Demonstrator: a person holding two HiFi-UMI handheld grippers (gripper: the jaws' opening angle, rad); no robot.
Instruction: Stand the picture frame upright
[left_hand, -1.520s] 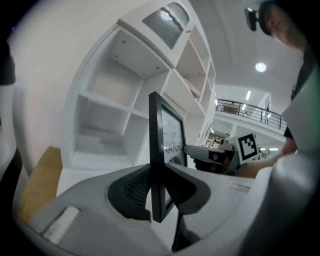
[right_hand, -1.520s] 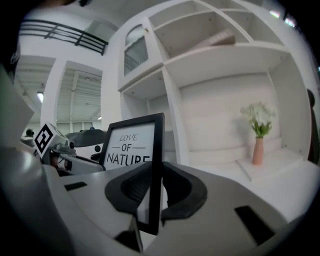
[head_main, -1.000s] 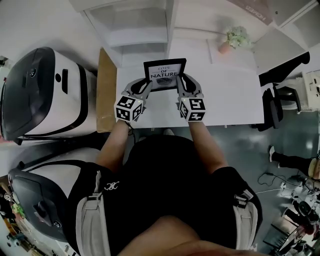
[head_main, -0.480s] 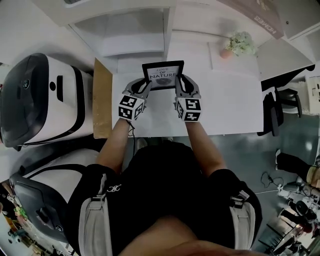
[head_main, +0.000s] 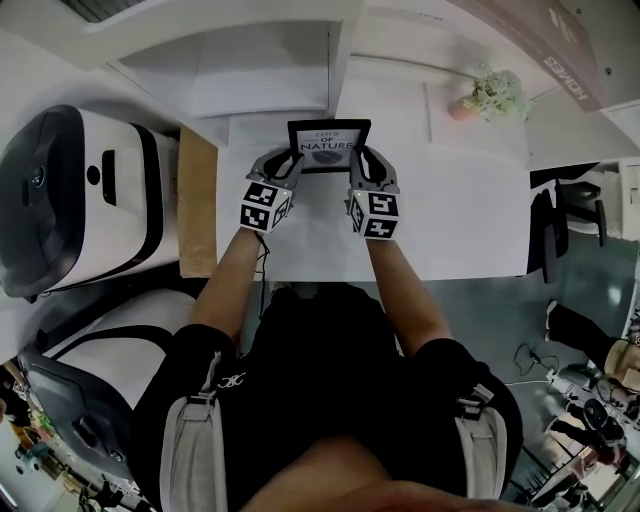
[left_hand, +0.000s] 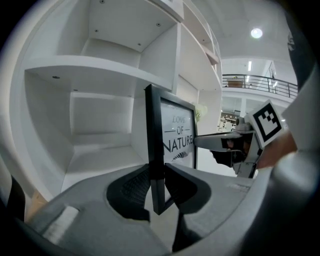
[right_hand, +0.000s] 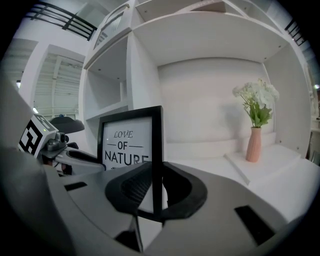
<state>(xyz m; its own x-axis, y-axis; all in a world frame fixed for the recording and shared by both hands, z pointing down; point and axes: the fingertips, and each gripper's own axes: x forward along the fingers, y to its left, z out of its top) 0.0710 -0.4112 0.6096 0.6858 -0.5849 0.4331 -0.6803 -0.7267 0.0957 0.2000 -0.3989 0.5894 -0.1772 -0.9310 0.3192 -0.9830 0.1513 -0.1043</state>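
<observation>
Change over the last second: my two tongs have carried the picture frame (head_main: 329, 143) toward the back of the white table (head_main: 460, 220), close before the shelf unit (left_hand: 100, 75). In the head view its face now reads shorter from top to bottom, so it stands steeper. (a) The jaws of the left gripper (head_main: 293, 158) have just been opening a little, yet the frame's left edge sits between the pads and both still touch it. (b) The right gripper (head_main: 362, 156) is clamped on the right edge. (c) The picture frame has a thin black border and a white print with the words LOVE OF NATURE. Its face is turned toward me, upright in both gripper views; I cannot tell whether its lower edge touches the table. A pink vase of flowers (right_hand: 254, 142) stands well to its right
</observation>
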